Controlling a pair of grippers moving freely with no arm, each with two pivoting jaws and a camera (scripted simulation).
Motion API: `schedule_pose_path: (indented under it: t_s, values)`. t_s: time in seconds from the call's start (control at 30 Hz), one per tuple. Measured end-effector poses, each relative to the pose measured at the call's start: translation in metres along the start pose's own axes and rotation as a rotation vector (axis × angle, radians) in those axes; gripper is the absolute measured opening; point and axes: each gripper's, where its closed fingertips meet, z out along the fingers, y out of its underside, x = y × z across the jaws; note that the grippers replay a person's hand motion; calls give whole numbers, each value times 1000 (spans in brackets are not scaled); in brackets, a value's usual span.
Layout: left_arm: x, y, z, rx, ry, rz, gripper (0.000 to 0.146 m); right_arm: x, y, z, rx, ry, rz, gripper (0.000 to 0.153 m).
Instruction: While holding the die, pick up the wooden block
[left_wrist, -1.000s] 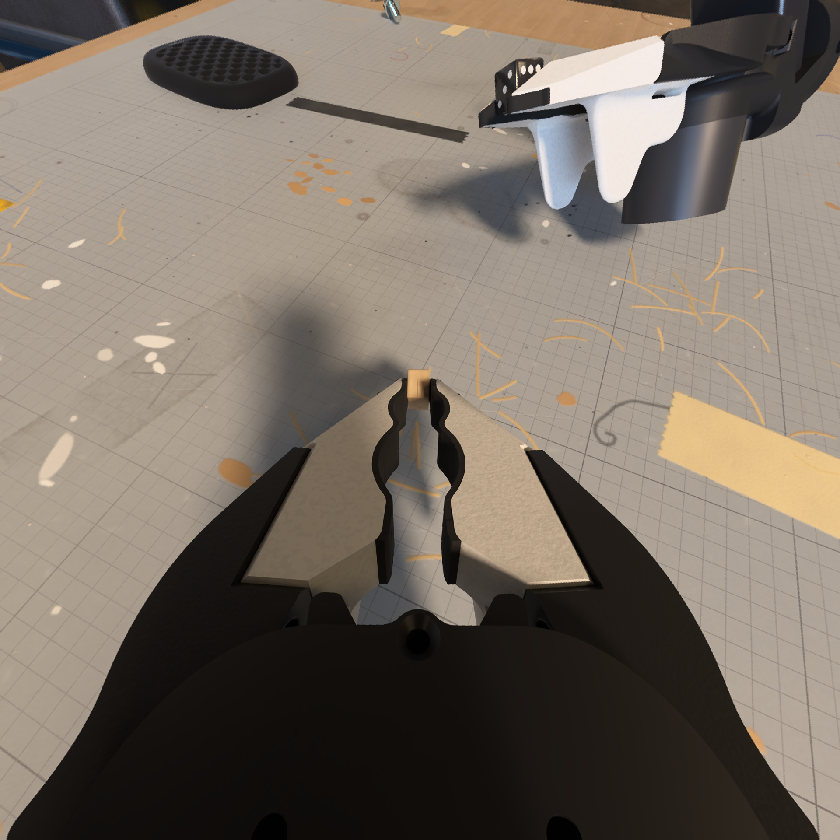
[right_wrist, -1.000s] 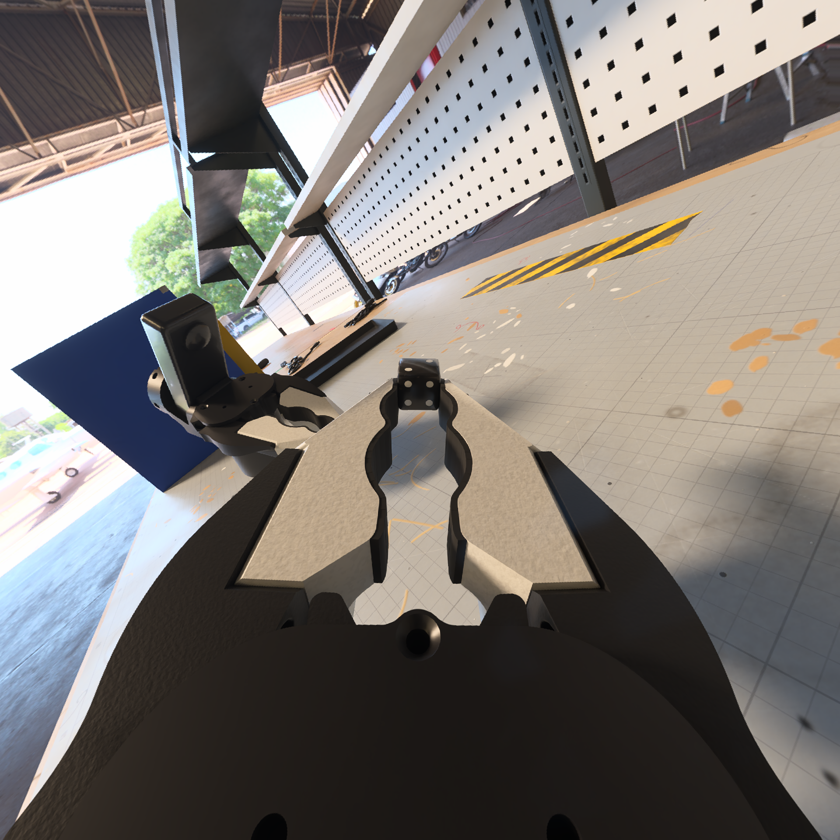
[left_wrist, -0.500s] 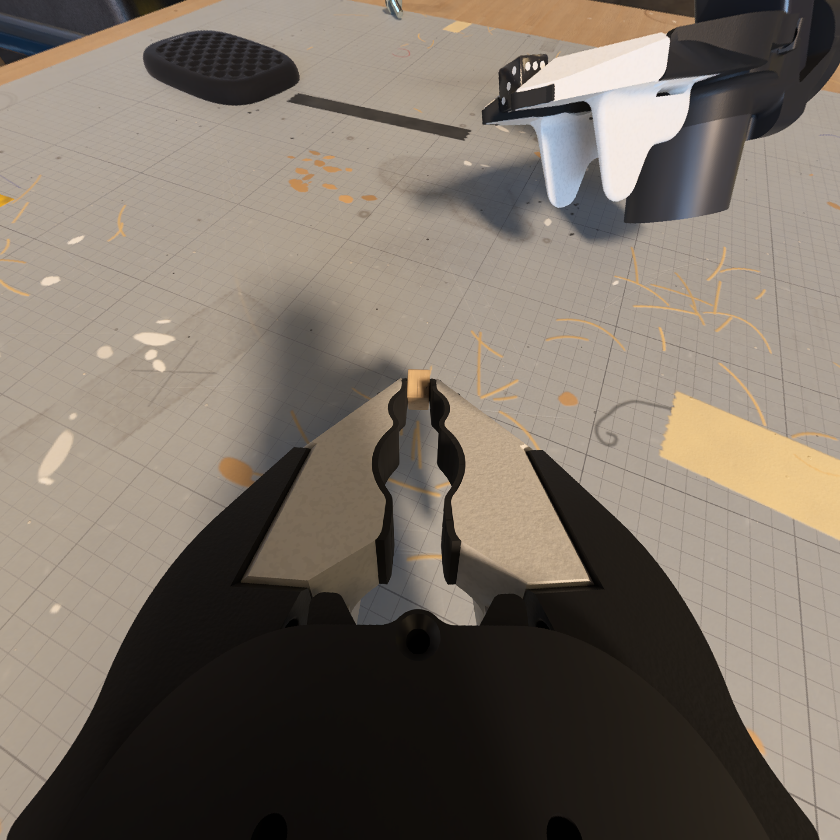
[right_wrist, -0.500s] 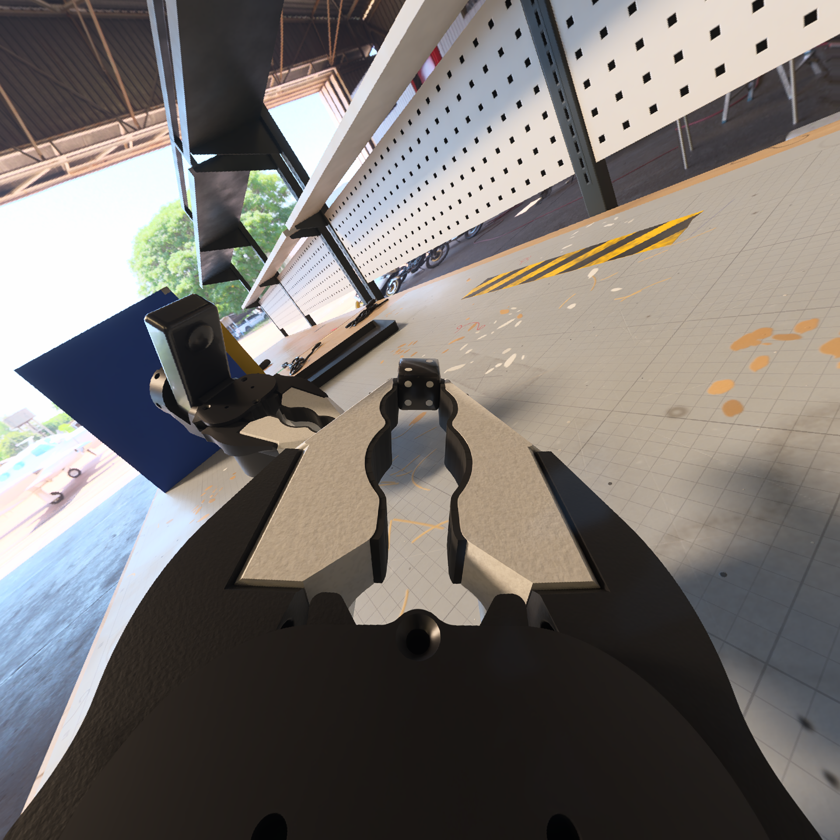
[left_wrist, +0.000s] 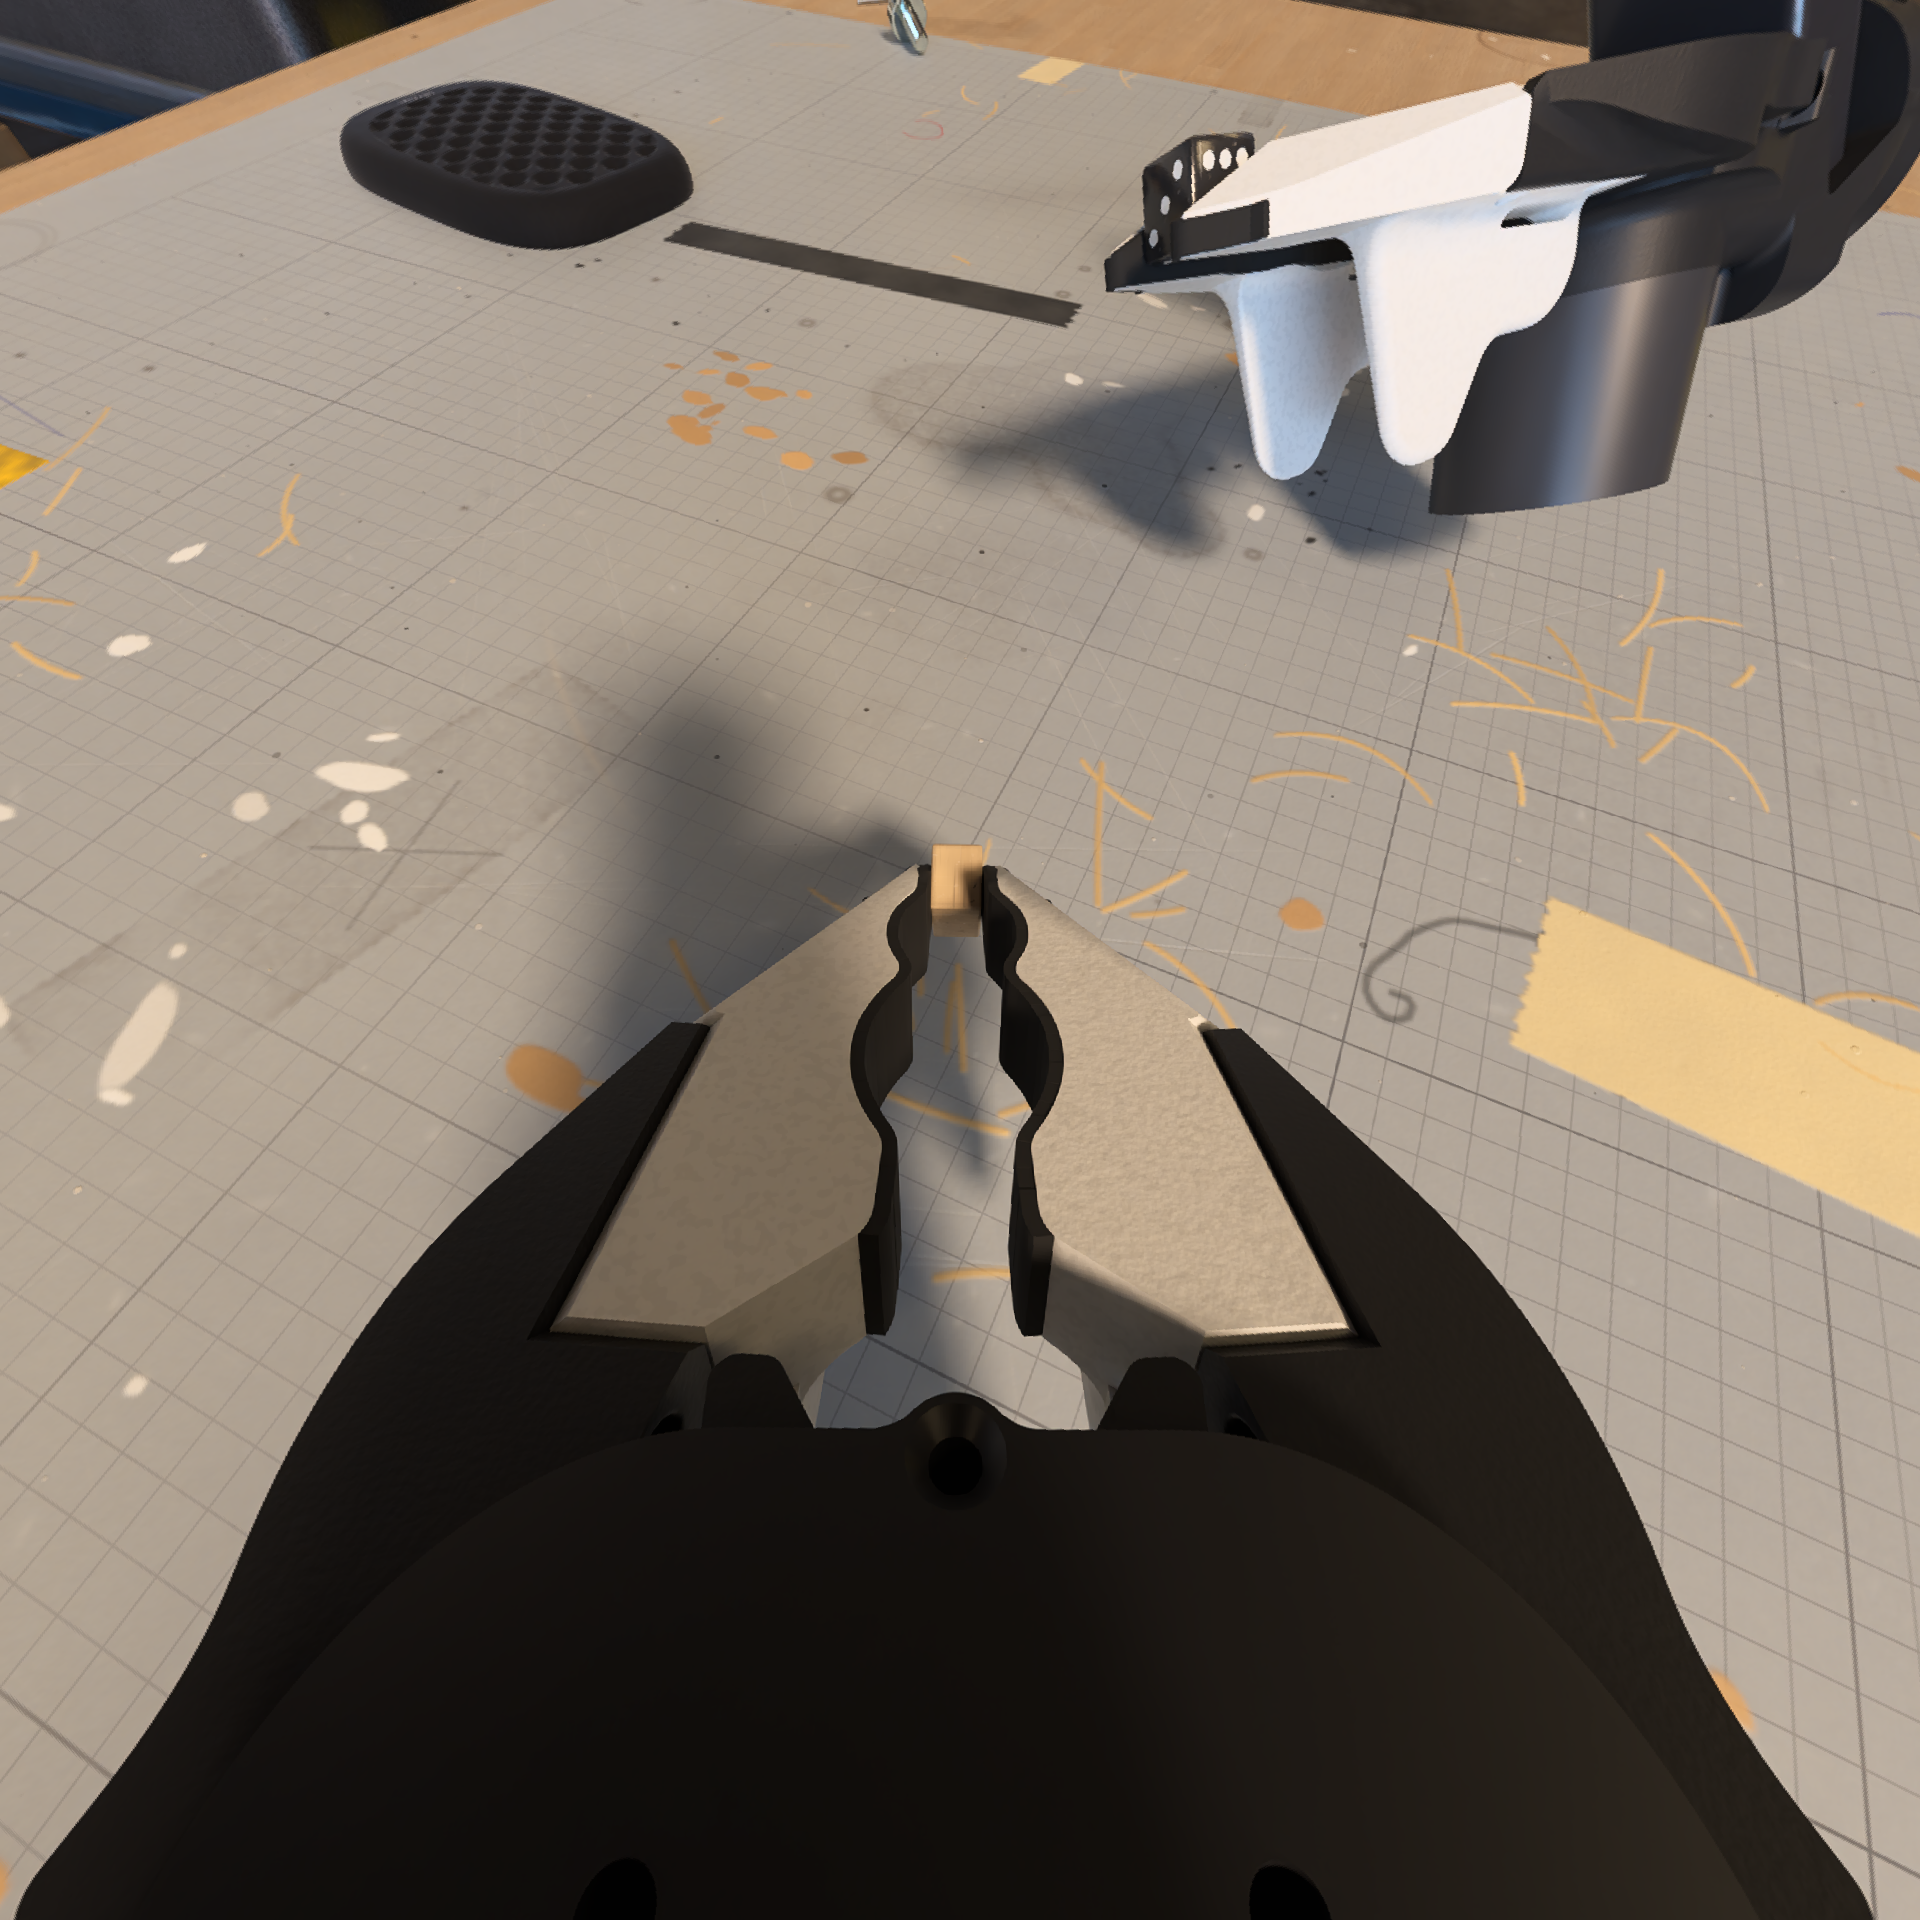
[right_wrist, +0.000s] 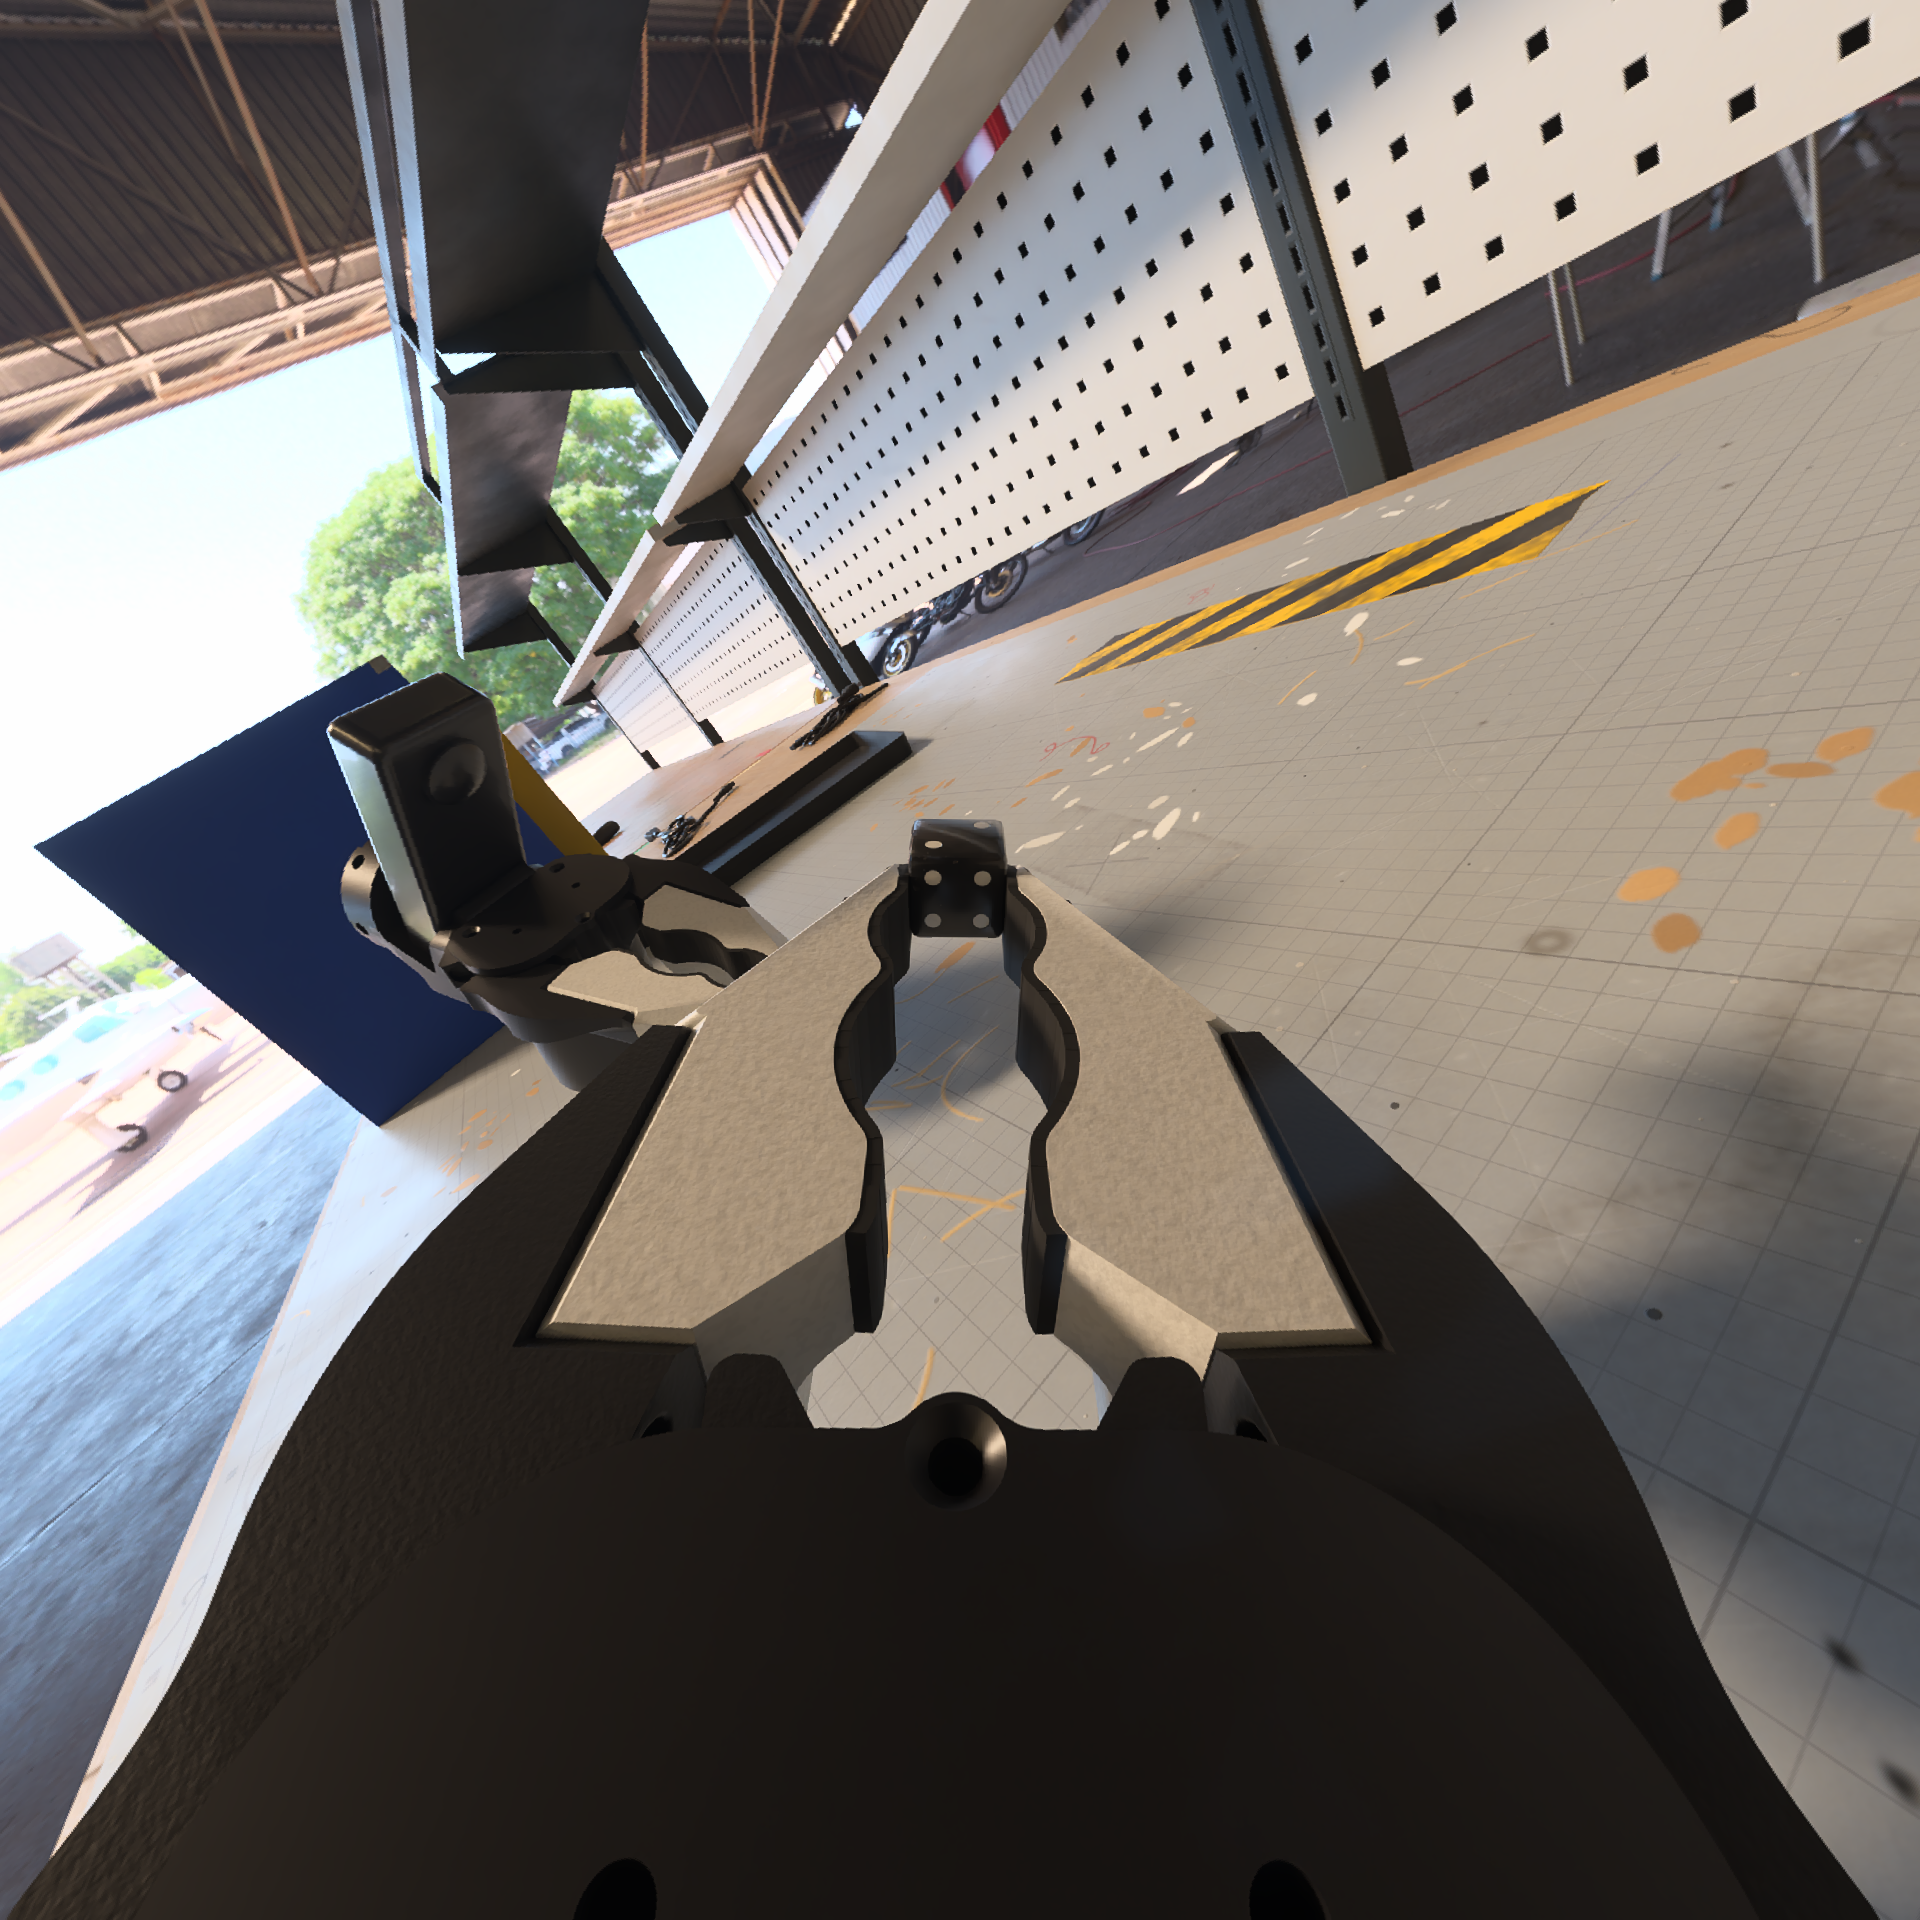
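Observation:
My left gripper (left_wrist: 954, 896) is shut on a small pale wooden block (left_wrist: 956, 889), pinched between its fingertips above the grey cutting mat (left_wrist: 416, 520). My right gripper (right_wrist: 956, 883) is shut on a black die with white pips (right_wrist: 956, 878) and holds it above the mat. In the left wrist view the right gripper (left_wrist: 1164, 234) hangs at the upper right, turned on its side, with the die (left_wrist: 1195, 182) at its tip. In the right wrist view the left gripper (right_wrist: 665, 951) shows at the left, its tip hidden behind my right finger.
A black perforated oval pad (left_wrist: 514, 161) lies at the far left of the mat, a black tape strip (left_wrist: 873, 270) beside it. A tan tape strip (left_wrist: 1714, 1049) lies at right. A white pegboard wall (right_wrist: 1143, 312) and a black flat plate (right_wrist: 821, 779) stand beyond.
The mat has slid slightly down and away in the left wrist view, so my left gripper has risen a little with the block. The right gripper holds still with the die.

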Motion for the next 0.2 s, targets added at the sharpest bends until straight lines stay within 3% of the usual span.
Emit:
schedule_pose_path:
  t_s: [0.2]
  values:
    - [0,0,0,-1,3,-6,9,1,2,2,-17,10,-6,16]
